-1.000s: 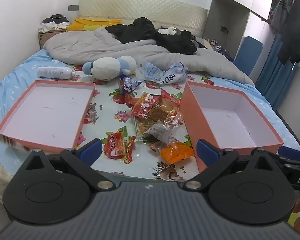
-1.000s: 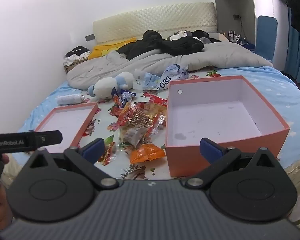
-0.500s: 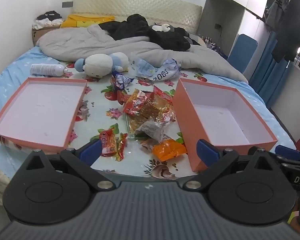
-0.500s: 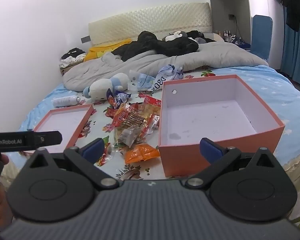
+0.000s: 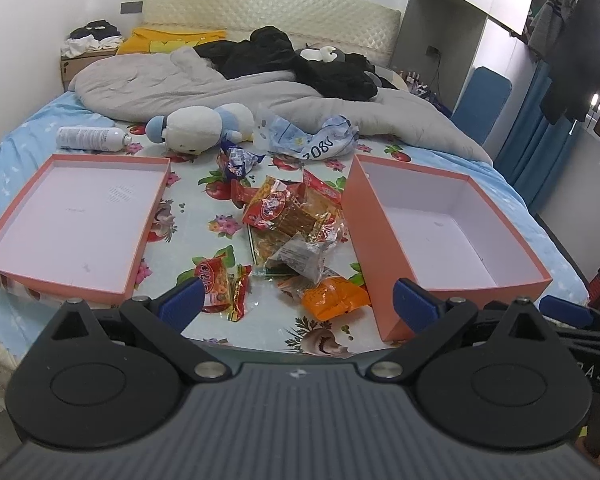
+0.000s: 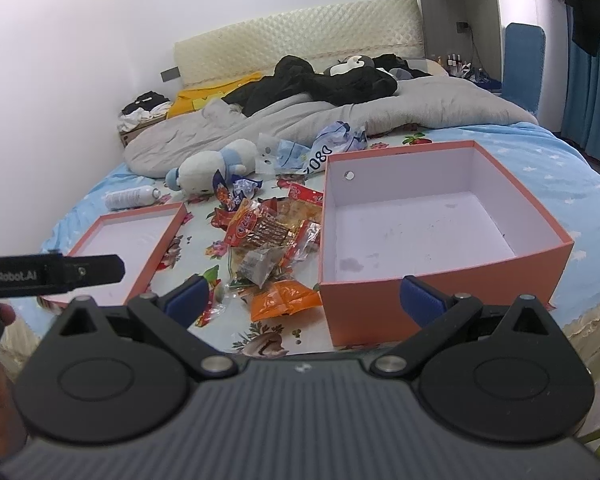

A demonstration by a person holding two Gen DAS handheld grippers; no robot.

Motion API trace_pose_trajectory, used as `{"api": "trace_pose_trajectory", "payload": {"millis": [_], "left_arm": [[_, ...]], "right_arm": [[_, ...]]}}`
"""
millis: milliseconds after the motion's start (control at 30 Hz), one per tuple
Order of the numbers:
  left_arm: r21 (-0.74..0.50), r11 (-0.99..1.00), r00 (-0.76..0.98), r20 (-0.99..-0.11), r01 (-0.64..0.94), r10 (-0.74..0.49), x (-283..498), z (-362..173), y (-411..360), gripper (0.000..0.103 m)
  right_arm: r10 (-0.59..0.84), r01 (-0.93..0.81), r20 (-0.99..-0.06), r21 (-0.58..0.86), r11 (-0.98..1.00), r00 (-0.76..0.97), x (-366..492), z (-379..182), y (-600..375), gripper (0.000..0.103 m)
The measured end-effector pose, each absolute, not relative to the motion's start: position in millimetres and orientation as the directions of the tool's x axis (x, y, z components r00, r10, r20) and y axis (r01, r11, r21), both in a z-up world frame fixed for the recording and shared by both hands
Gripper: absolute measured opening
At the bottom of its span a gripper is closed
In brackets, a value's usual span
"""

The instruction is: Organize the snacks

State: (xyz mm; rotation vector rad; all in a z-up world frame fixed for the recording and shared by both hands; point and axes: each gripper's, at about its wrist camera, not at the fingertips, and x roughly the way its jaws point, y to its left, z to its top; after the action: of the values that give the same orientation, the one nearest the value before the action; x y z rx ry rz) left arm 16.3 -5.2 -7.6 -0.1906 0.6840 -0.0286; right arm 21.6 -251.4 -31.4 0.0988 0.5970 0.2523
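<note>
The bed (image 5: 100,128) carries everything, its flowered sheet showing between two salmon-coloured containers. The deep box (image 6: 440,240) sits on the right, empty, its near wall tall. The shallow lid (image 5: 76,216) lies on the left, also empty. Between them, touching the box's left wall, is the heap of snacks (image 5: 296,224); nothing is sorted yet.

The left gripper (image 5: 296,300) and the right gripper (image 6: 304,294) both hang over the near edge of the bed with jaws wide and empty.

A sound first pick is probably the orange packet (image 5: 334,296) or the red packet (image 5: 220,286), since both lie apart at the heap's near edge. Pinch a packet by its crimped seam, as foil likely slips, and lift well above the box wall before letting go.
</note>
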Motion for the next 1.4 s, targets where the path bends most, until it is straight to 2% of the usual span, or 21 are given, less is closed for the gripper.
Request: {"api": "trace_pose_trajectory", "payload": {"millis": [1100,1400], "left_arm": [[-0.206,0.978,0.74,-0.664,-0.039,-0.111,12,-13,-9,0.102],[-0.19,0.978,0.717,-0.694,-0.083,-0.074,9,-23,-11,0.102]], "right_arm": [[0.273,-0.216,-0.55,0.168,0.962,0.789,21,-35,-250,0.103],[0.286,-0.199,-0.549,0.213,0.957,0.785,19,-41,-262,0.103]]}}
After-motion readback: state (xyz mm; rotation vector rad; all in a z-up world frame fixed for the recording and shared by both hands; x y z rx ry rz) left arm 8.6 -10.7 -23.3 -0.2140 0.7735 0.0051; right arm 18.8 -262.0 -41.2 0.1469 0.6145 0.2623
